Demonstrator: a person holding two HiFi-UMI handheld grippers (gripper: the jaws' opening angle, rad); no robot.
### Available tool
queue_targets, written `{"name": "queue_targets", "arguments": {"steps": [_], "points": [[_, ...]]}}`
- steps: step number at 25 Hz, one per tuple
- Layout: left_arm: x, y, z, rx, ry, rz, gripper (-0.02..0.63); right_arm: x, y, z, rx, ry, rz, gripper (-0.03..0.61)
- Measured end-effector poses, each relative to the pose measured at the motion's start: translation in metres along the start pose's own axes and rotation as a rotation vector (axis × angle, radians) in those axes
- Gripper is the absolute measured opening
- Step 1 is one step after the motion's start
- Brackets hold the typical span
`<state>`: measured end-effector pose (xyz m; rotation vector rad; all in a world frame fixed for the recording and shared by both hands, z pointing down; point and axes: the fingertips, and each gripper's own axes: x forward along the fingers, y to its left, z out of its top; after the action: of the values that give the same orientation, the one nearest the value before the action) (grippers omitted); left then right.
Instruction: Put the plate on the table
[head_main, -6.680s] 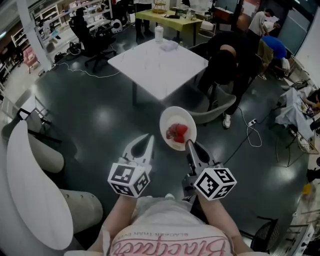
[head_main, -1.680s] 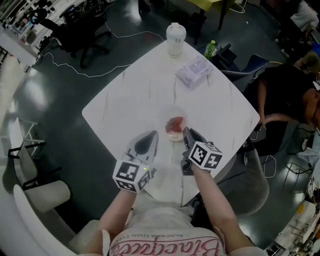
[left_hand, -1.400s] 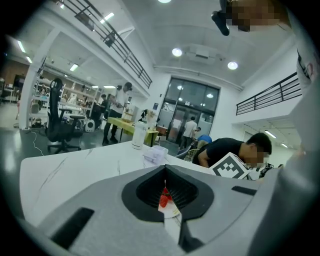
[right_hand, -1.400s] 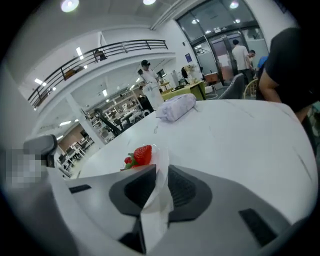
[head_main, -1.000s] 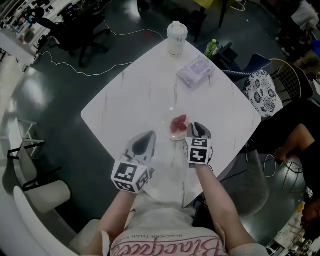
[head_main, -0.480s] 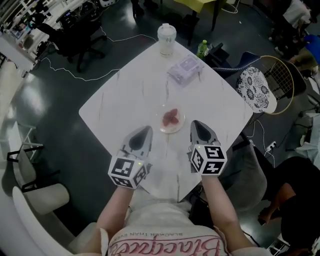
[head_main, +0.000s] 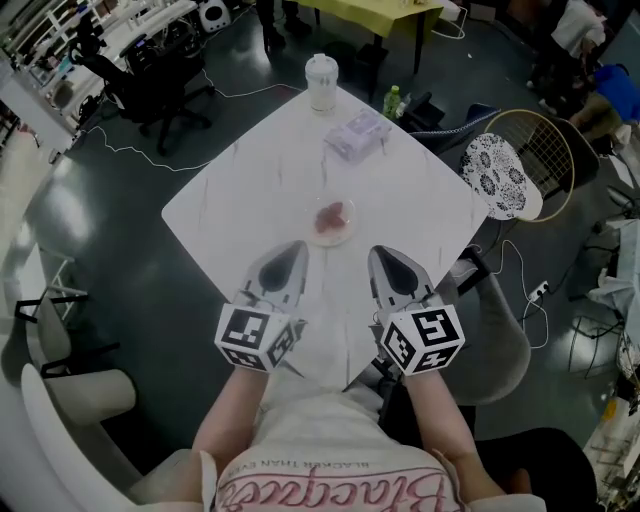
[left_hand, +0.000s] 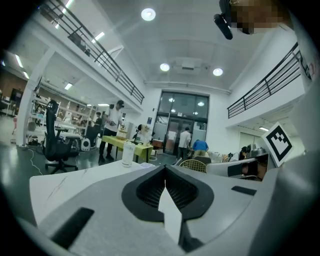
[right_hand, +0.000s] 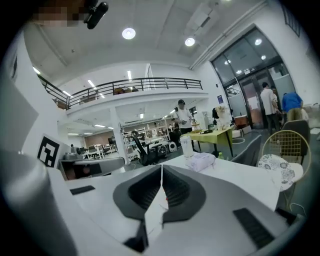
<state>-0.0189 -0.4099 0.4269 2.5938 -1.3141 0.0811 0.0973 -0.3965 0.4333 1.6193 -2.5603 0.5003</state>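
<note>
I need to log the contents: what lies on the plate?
Some red food sits near the middle of the plate; its kind is too small to tell. Whatever lies under it is covered.

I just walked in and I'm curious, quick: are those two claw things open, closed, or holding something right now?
Left gripper: closed, holding nothing.
Right gripper: closed, holding nothing.

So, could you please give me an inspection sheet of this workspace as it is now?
Surface: white table, marbled, square.
Job's things: plate with red food rests on the table, free of both grippers.
Clutter: white jug, wrapped packet.
Grippers: left gripper and right gripper shut, empty, short of the plate.
Cables: white cable on floor.
Surroundings: office chair, patterned chair.
</note>
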Motion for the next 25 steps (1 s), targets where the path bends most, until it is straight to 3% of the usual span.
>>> {"name": "queue_targets", "arguments": {"steps": [7,12,17,25], "points": [[-0.032,-0.038,0.017,0.047,-0.05,-0.031,0.005,-0.057,0.048,0.018,-0.069,-0.114,0.107,0.008],[-0.041,-0.057,0.032,0.127,-0.074,-0.07,0.005,-0.073,0.065,0.039,-0.099,-0.176,0.132,0.008],[-0.049,-0.067,0.047,0.185,-0.098,-0.101,0.005,-0.074,0.081,0.048,-0.103,-0.19,0.143,0.008],[-0.058,-0.069,0.054,0.199,-0.113,-0.112,0.005,-0.071,0.1,0.048,-0.147,-0.181,0.151,0.006]]}}
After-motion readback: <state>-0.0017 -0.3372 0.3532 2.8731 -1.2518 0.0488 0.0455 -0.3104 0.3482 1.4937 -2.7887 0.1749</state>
